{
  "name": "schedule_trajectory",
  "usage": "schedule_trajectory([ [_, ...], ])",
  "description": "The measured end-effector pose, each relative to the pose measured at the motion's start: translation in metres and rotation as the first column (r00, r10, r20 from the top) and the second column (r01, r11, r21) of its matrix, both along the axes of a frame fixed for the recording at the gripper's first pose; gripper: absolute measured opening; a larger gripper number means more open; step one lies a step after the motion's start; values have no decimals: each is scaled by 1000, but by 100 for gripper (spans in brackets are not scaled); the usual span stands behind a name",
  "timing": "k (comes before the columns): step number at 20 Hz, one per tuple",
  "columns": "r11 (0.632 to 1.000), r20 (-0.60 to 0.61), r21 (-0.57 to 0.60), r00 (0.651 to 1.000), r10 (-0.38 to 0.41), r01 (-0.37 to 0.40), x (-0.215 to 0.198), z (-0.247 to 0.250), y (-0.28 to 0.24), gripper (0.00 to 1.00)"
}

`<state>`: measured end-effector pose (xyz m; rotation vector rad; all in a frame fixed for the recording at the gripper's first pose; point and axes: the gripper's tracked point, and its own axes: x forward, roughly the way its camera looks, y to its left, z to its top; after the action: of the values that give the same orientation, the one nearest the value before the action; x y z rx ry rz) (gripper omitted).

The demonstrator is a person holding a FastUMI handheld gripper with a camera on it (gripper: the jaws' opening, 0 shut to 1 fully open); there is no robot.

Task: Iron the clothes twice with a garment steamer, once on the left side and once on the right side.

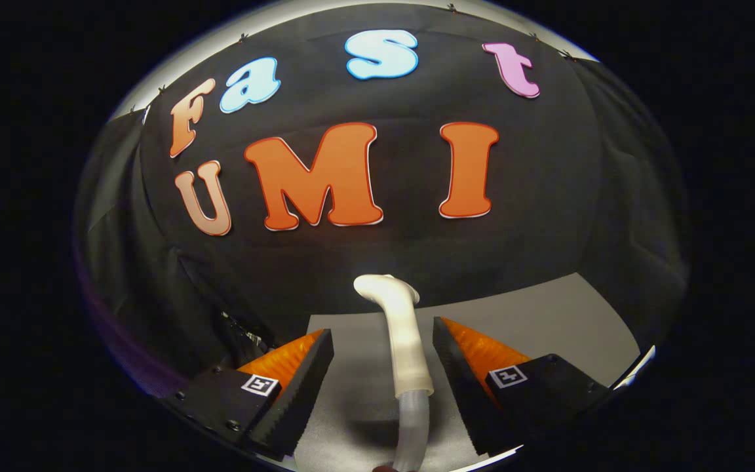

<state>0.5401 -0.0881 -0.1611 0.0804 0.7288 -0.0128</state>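
Observation:
A white garment steamer head (406, 341) stands upright between my fingers, its curved top (384, 287) bending away to the left just beyond the fingertips. A clear ribbed hose (413, 426) runs down from its base toward me. My gripper (383, 335) is open, with the jaws wide apart. The steamer sits closer to the right finger (459, 373), with a narrow gap left there. A wider gap separates it from the left finger (305, 380). Neither finger presses on it.
A grey tabletop (548, 314) lies under and beyond the fingers, ending at the booth's black cloth wall (548, 216). To the left of the left finger, dark cables or hardware (240, 334) sit off the table's edge.

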Motion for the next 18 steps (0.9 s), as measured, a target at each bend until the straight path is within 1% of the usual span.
schedule_trajectory([
  [4, 1000, -113, 0, 994, 4, -5, 6, -41, -6, 99],
  [7, 999, -200, 39, 980, 14, -7, 4, -67, -1, 99],
  [9, 999, -232, 49, 972, 25, -14, 4, -76, 2, 98],
  [12, 999, -275, 52, 961, 19, -4, 4, -87, 2, 87],
  [13, 998, -298, 70, 954, 24, -3, -2, -88, 0, 74],
  [14, 996, -285, 92, 958, 25, 1, -3, -83, 3, 61],
  [15, 995, -284, 98, 958, 32, -4, -1, -89, 5, 48],
  [16, 996, -272, 89, 962, 29, -4, -5, -83, 4, 45],
  [17, 997, -251, 71, 968, 26, -9, -1, -82, 4, 42],
  [18, 999, -229, 51, 973, 24, -13, -1, -75, 4, 41],
])
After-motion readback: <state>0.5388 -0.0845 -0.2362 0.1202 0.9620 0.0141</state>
